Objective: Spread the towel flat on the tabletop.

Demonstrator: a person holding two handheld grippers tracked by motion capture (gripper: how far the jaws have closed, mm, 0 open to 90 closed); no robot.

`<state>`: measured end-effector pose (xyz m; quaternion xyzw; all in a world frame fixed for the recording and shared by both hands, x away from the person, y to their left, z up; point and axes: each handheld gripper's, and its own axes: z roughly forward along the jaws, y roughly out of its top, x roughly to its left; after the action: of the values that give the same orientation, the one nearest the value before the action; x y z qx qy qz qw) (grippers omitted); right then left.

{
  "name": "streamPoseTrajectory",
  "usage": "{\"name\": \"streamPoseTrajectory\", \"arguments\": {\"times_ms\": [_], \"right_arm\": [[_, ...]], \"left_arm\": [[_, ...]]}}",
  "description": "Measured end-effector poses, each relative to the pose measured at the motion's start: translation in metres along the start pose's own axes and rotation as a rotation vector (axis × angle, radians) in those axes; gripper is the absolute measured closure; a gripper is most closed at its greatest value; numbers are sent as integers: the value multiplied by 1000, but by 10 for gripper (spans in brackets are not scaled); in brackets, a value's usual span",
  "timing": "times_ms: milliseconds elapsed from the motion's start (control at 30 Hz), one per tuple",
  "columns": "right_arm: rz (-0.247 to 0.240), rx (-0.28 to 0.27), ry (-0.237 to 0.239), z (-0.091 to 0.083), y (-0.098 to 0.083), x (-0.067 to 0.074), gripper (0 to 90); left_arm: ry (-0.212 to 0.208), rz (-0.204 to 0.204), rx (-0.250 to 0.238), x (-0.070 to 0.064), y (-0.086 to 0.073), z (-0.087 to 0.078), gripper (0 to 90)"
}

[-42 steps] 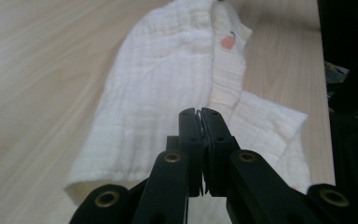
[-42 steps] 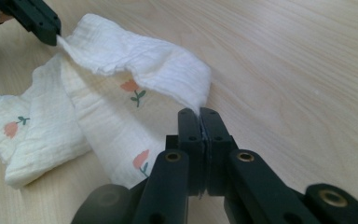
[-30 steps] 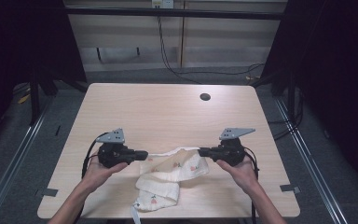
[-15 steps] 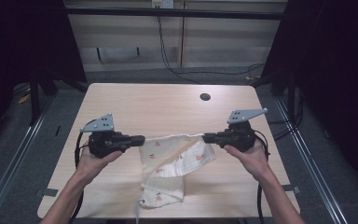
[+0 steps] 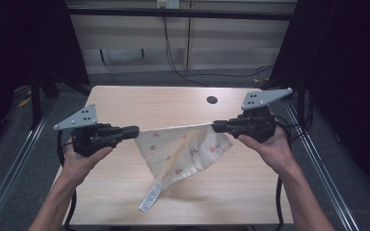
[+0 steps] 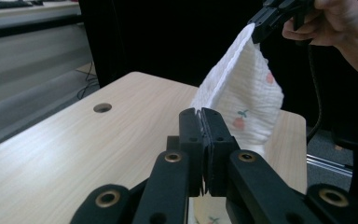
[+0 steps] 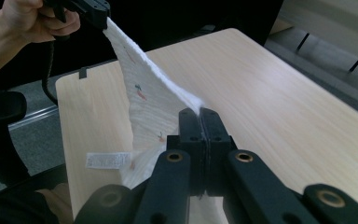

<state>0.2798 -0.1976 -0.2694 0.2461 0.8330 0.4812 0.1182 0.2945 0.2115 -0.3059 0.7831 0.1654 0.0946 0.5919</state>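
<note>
White cloth (image 5: 183, 149) stretched between both clamped jaws.

Cloth (image 5: 183, 149) stretched between left gripper (image 5: 134, 131) and right gripper (image 5: 217, 127), above table (image 5: 125, 101).

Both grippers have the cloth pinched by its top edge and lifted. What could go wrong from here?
1. The left gripper and right gripper each pinch only a thin bit of the cloth at its top edge; pulling further apart could tug a corner free.
2. The care label end hangs lowest, near the table; it may drag and bunch if the cloth is moved sideways.
3. The cloth hangs in a folded point, so laying it down now would likely leave it creased.
</note>
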Motion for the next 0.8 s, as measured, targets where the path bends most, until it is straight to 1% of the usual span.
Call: {"name": "streamPoseTrajectory", "arguments": {"times_ms": [67, 100, 133, 167, 200, 233, 267, 300, 400, 433, 467, 500, 533, 567, 600, 633, 667, 700, 733, 767, 800], "right_arm": [[-19, -16, 24, -6, 7, 7, 893], [-30, -24, 23, -9, 11, 10, 894], [-39, -30, 33, -13, 14, 13, 893], [-64, -45, 38, -20, 18, 20, 893], [-76, -46, 39, -22, 19, 23, 893], [-81, -47, 47, -24, 20, 26, 893], [-82, -65, 60, -27, 19, 29, 893], [-84, -78, 71, -29, 19, 32, 894], [-94, -72, 60, -30, 15, 36, 894], [-82, -68, 60, -28, 8, 33, 893], [-82, -68, 60, -28, 8, 33, 893], [-48, -54, 64, -24, -2, 26, 893], [-48, -54, 64, -24, -2, 26, 893], [-19, -30, 61, -16, -14, 18, 893], [-19, -30, 61, -16, -14, 18, 893], [10, -3, 63, -7, -26, 9, 893], [26, 4, 57, -3, -32, 4, 893], [26, 4, 57, -3, -32, 4, 893], [40, 15, 57, 1, -37, -1, 893], [67, 35, 47, 10, -46, -13, 893], [79, 47, 49, 14, -49, -19, 893]], "left_arm": [[5, 13, -15, -4, 7, -8, 884], [5, 22, -25, -6, 11, -13, 884], [5, 36, -36, -9, 14, -18, 884], [2, 57, -68, -15, 22, -27, 884], [5, 69, -77, -19, 25, -30, 884], [7, 80, -77, -22, 27, -32, 884], [7, 80, -77, -22, 27, -32, 883], [3, 92, -76, -27, 29, -32, 884], [3, 97, -71, -30, 26, -29, 884], [-4, 80, -48, -26, 19, -20, 884], [-4, 80, -48, -26, 19, -20, 884], [-4, 56, -24, -20, 10, -10, 884], [-4, 56, -24, -20, 10, -10, 884], [-9, 35, 5, -12, -1, 1, 883], [-9, 35, 5, -12, -1, 1, 883], [-2, 22, 25, -8, -6, 7, 884], [-1, 7, 43, -4, -12, 13, 884], [2, 4, 57, -1, -16, 19, 884], [-1, -3, 68, 3, -20, 24, 883], [6, -25, 88, 12, -26, 36, 883], [6, -25, 88, 12, -26, 36, 883]]}}
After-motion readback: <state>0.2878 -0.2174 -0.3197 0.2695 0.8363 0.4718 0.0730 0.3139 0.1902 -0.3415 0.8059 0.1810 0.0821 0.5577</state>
